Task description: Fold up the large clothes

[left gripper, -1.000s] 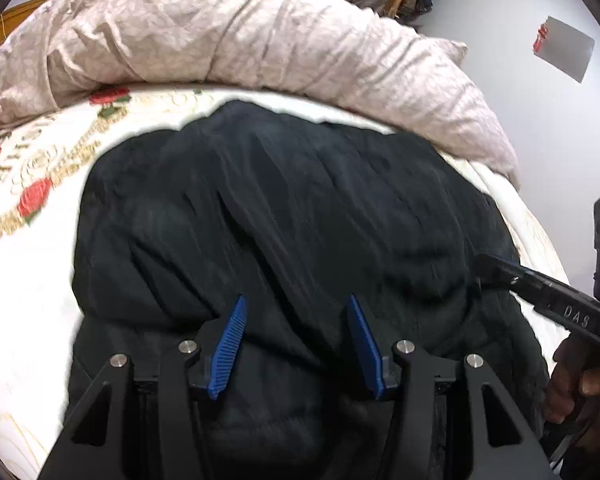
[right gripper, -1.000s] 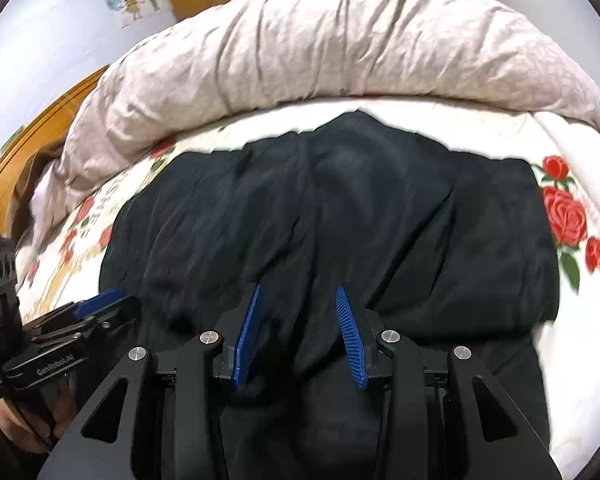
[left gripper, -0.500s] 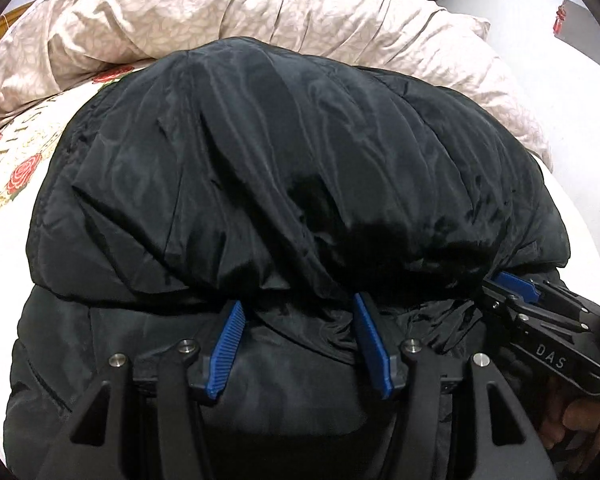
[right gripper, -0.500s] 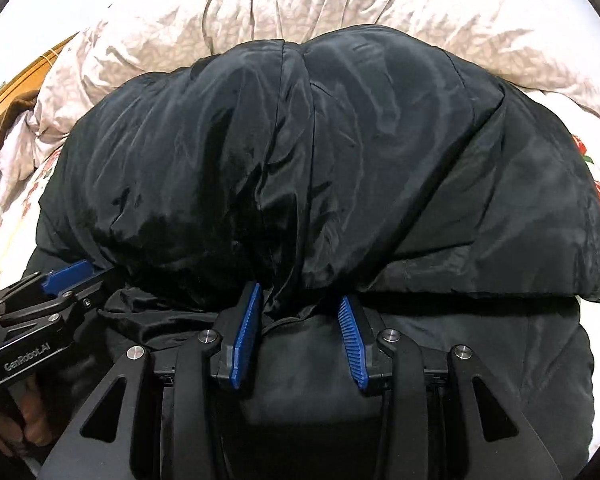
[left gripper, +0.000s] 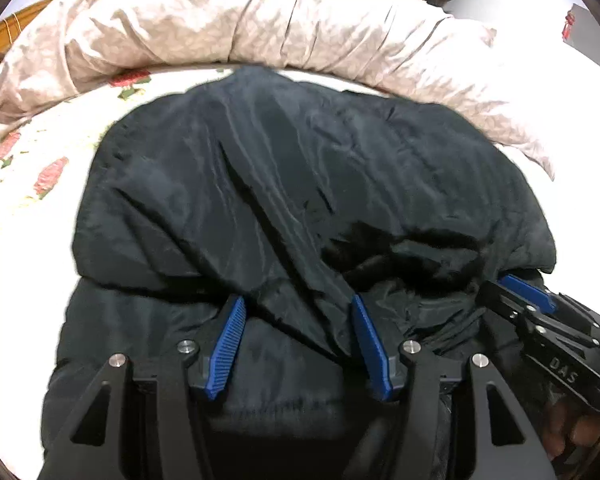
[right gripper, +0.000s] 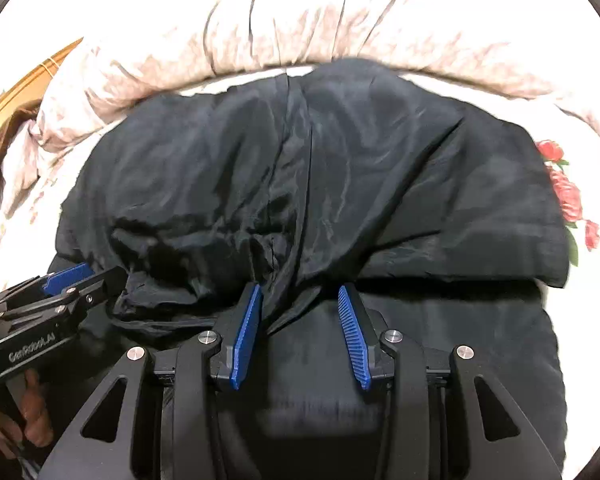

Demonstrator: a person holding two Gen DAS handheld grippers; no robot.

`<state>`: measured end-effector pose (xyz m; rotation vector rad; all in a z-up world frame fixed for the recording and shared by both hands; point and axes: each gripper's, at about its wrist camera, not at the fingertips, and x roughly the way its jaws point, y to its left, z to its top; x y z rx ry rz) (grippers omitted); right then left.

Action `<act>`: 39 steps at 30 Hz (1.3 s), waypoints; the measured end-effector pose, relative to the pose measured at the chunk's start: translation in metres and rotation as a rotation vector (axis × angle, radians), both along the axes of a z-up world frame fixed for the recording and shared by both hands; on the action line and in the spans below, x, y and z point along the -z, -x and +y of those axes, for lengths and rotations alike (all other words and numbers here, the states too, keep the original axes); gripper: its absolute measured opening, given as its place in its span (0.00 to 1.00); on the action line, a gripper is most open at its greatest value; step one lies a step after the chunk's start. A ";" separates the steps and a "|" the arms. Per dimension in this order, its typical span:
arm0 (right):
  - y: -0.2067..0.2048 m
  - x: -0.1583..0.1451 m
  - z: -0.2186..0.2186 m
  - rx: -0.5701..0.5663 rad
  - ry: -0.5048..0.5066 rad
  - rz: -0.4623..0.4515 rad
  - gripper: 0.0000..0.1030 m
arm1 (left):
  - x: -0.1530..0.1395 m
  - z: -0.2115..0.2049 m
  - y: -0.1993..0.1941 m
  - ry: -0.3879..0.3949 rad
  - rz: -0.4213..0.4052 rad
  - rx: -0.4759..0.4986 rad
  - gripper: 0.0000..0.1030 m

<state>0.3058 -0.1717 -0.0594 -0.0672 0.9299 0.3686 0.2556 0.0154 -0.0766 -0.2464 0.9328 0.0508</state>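
A black jacket (left gripper: 300,184) fills the middle of the bed. A rumpled duvet (left gripper: 260,20) walls off its 12 o'clock side. Bare floral sheet (left gripper: 28,184) lies open at 9 o'clock. At 3 o'clock, the right gripper (left gripper: 516,292) blocks passage beside the jacket's edge.

Rose-print bed (left gripper: 32,200) bearing 1 folded black jacket (left gripper: 284,184) and 1 rumpled pinkish duvet (left gripper: 228,20) beyond.

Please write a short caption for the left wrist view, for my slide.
Left tool open over a black jacket on a floral bed sheet, right tool alongside.
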 end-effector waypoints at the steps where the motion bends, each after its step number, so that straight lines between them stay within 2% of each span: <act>1: 0.009 -0.007 -0.003 -0.003 -0.004 -0.010 0.40 | -0.007 -0.002 0.007 -0.015 -0.011 0.006 0.57; 7: 0.054 -0.041 -0.027 0.020 -0.027 -0.044 0.42 | -0.039 -0.011 0.054 -0.059 -0.054 0.027 0.57; 12: 0.086 -0.055 -0.043 0.024 -0.050 -0.054 0.44 | -0.065 -0.014 0.092 -0.069 -0.084 0.033 0.57; 25: 0.176 -0.076 -0.066 -0.001 -0.071 -0.047 0.44 | -0.095 -0.018 0.173 -0.112 -0.078 -0.013 0.57; 33: 0.227 -0.089 -0.079 0.000 -0.083 -0.084 0.45 | -0.116 -0.028 0.222 -0.114 -0.107 -0.016 0.57; 34: 0.232 -0.091 -0.081 0.002 -0.083 -0.088 0.46 | -0.117 -0.031 0.225 -0.116 -0.108 -0.015 0.57; 37: 0.248 -0.094 -0.088 0.004 -0.090 -0.099 0.58 | -0.121 -0.034 0.239 -0.121 -0.114 -0.010 0.57; 39: 0.256 -0.096 -0.092 0.003 -0.089 -0.110 0.58 | -0.124 -0.035 0.247 -0.118 -0.122 -0.007 0.57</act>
